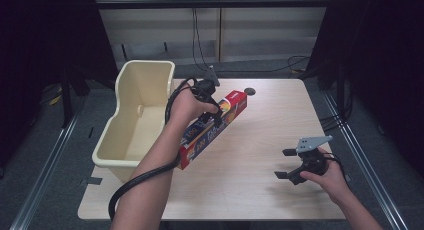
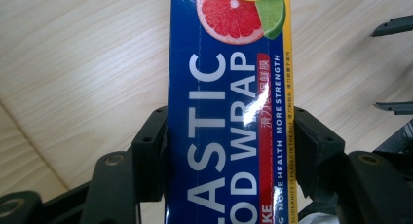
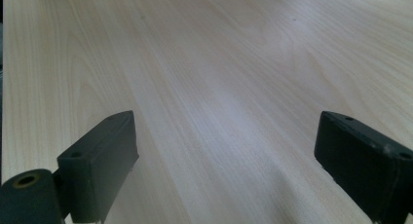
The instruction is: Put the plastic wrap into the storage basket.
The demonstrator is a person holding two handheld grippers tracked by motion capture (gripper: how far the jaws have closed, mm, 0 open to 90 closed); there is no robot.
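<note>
The left gripper (image 1: pixel 216 111) was clamped across the long plastic wrap box (image 1: pixel 214 130), its jaws pressing on both long sides near the box's middle. The box hung at a slant over the middle of the table (image 1: pixel 260 140), just right of the cream bin (image 1: pixel 137 115), its far end nearer the small dark disc (image 1: pixel 249 91) on the tabletop. Judging by the grip and the box's tilt, the pickup looked done; what seemed left was carrying the box over and setting it down, most likely into the bin, which sat open beside it with nothing visible inside. The right gripper (image 1: pixel 284 164) rested low near the table's right front part, jaws spread wide with nothing between them, apparently taking no part yet

The high view gave the layout: bin, box, both forearms and the gap between the two grippers. It could not show how firmly the box was held. The left gripper view settled that, with the plastic wrap box (image 2: pixel 229 112) squeezed between both black jaws, its lettering and citrus picture readable, the table's wood grain behind it, and the tips of the other gripper at the right edge. The right gripper view showed that gripper's own spread jaws over bare table (image 3: pixel 209 78), confirming that the right gripper (image 3: pixel 224 151) held nothing
</note>
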